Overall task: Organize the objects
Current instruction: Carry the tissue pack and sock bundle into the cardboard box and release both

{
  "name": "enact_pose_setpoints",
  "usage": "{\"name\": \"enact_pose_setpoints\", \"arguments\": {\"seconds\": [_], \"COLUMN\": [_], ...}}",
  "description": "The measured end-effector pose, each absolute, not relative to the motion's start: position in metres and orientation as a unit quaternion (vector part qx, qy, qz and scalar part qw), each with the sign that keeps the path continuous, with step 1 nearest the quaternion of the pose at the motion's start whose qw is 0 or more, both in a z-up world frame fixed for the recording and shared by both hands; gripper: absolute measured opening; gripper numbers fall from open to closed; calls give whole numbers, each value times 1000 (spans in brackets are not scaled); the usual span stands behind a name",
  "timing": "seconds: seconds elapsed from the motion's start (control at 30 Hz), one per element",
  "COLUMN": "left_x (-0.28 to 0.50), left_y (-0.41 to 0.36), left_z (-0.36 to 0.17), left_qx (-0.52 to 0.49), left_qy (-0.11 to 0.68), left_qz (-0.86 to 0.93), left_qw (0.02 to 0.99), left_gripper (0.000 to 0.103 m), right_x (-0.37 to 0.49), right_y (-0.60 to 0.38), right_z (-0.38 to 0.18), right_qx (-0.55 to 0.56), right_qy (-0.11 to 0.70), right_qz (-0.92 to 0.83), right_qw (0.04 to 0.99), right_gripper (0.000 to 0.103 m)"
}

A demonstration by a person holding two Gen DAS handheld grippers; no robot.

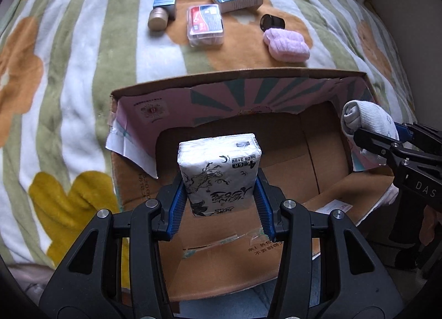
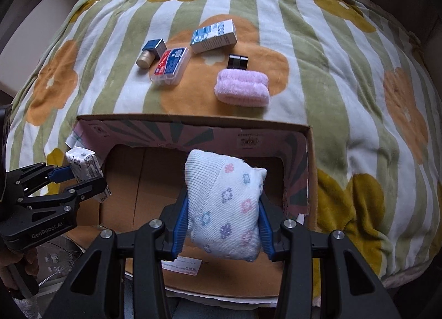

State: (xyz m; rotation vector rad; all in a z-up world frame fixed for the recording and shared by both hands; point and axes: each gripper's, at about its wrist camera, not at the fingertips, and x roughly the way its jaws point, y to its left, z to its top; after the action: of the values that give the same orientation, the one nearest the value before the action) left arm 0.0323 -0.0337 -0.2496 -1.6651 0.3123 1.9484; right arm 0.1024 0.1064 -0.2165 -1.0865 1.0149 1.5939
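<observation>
My left gripper [image 1: 219,200] is shut on a white tissue pack [image 1: 218,169] with black drawings, held above the open cardboard box [image 1: 237,76]. It also shows in the right wrist view [image 2: 83,167] at the box's left side. My right gripper [image 2: 223,225] is shut on a rolled white sock [image 2: 223,203] with small flower prints, also above the box [image 2: 193,123]. That sock shows in the left wrist view [image 1: 367,117] at the box's right wall.
On the striped flower blanket [image 2: 345,98] beyond the box lie a pink towel roll [image 2: 241,87], a black jar [image 2: 237,61], a blue-white carton [image 2: 214,36], a clear case with a red card [image 2: 170,66], a gold cylinder [image 2: 145,59] and a small blue box [image 2: 154,45].
</observation>
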Motion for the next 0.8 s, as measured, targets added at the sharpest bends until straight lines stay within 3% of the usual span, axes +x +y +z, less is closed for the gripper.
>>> {"name": "enact_pose_setpoints", "arguments": {"seconds": [0.53, 0.6, 0.63, 0.67, 0.7, 0.73, 0.77, 0.8], "left_x": [41, 41, 41, 42, 43, 43, 43, 43], "left_y": [-25, -25, -24, -24, -25, -26, -28, -30], "left_z": [-269, -268, -267, -265, -262, -258, -255, -253], "left_qx": [-618, -616, -614, -610, -605, -599, -598, -597], "left_qy": [143, 145, 148, 151, 152, 146, 138, 133], "left_qz": [724, 728, 730, 733, 737, 742, 743, 745], "left_qw": [271, 265, 262, 260, 260, 264, 268, 268], "left_gripper": [42, 45, 59, 93, 103, 103, 103, 103], "right_x": [100, 99, 98, 98, 98, 98, 98, 100], "right_y": [103, 104, 105, 105, 104, 104, 104, 103], "right_z": [-255, -256, -257, -258, -258, -259, -259, -257], "right_qx": [-464, -473, -476, -478, -482, -486, -487, -488], "right_qy": [425, 422, 420, 418, 414, 412, 412, 410], "right_qz": [648, 644, 644, 643, 642, 642, 645, 647], "right_qw": [429, 429, 427, 428, 430, 427, 420, 419], "right_gripper": [41, 41, 43, 49, 57, 85, 102, 102]}}
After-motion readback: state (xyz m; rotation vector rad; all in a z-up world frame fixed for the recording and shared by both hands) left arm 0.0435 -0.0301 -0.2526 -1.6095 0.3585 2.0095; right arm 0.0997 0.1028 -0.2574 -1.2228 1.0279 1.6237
